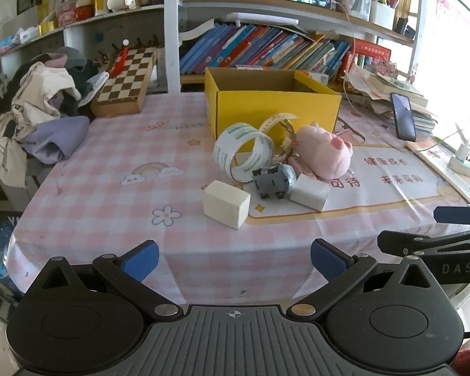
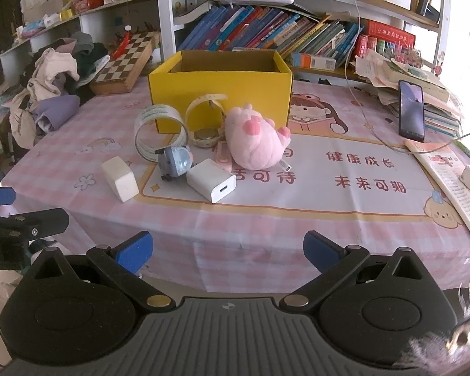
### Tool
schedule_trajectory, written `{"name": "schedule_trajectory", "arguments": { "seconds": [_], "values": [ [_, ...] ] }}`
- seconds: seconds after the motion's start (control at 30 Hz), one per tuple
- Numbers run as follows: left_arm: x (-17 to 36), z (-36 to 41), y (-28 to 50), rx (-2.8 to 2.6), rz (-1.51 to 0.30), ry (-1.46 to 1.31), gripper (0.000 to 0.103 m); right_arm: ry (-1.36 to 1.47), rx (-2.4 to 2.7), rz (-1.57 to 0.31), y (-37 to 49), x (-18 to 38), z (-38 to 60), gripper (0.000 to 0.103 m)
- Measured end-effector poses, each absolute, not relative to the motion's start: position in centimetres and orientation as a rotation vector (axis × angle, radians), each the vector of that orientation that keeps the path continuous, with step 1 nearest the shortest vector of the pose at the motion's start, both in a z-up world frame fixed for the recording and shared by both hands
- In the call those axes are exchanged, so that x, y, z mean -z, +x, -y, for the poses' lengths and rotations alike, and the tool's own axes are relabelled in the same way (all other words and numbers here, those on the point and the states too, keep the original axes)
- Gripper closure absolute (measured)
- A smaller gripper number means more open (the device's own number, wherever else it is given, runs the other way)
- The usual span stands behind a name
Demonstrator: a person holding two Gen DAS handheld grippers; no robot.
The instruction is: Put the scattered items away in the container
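An open yellow box (image 1: 275,106) (image 2: 222,94) stands on the table. In front of it lie a clear tape roll (image 1: 244,153) (image 2: 159,131), a pink plush toy (image 1: 325,153) (image 2: 256,141), a small grey toy (image 1: 274,181) (image 2: 175,163), a white charger (image 1: 310,192) (image 2: 211,180), a cream block (image 1: 227,203) (image 2: 120,178) and a measuring tape (image 2: 206,122). My left gripper (image 1: 235,261) is open and empty at the table's near edge. My right gripper (image 2: 228,250) is open and empty beside it.
A pile of clothes (image 1: 37,109) and a chessboard box (image 1: 125,81) sit at the far left. A phone (image 2: 410,114), papers and a power strip (image 1: 463,166) lie at the right. Bookshelves (image 1: 260,50) stand behind the table.
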State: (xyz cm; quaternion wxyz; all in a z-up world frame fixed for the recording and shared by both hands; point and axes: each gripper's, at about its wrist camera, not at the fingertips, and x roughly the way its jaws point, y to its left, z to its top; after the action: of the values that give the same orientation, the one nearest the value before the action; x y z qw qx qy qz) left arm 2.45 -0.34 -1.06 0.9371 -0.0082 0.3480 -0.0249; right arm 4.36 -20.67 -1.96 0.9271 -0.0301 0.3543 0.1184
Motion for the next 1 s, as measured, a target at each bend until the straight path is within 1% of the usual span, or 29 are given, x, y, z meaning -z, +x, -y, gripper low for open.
{"name": "schedule_trajectory", "arguments": {
  "seconds": [0.27, 0.4, 0.8, 1.0],
  "values": [
    [0.4, -0.7, 1.0, 0.007, -0.655, -0.038, 0.000, -0.049, -0.257, -0.713, 3.9, 1.5, 20.8, 0.000],
    [0.2, -0.8, 1.3, -0.001, -0.656, -0.033, 0.000, -0.047, -0.292, -0.695, 3.3, 0.9, 20.6, 0.000],
    [-1.0, -0.6, 2.5, 0.037, -0.627, 0.013, 0.000, -0.039, -0.235, -0.739, 3.5, 0.6, 20.5, 0.000],
    [-1.3, -0.3, 2.8, 0.124, -0.650, 0.059, 0.000, -0.125, -0.301, -0.729, 3.6, 0.5, 18.5, 0.000]
  ]
}}
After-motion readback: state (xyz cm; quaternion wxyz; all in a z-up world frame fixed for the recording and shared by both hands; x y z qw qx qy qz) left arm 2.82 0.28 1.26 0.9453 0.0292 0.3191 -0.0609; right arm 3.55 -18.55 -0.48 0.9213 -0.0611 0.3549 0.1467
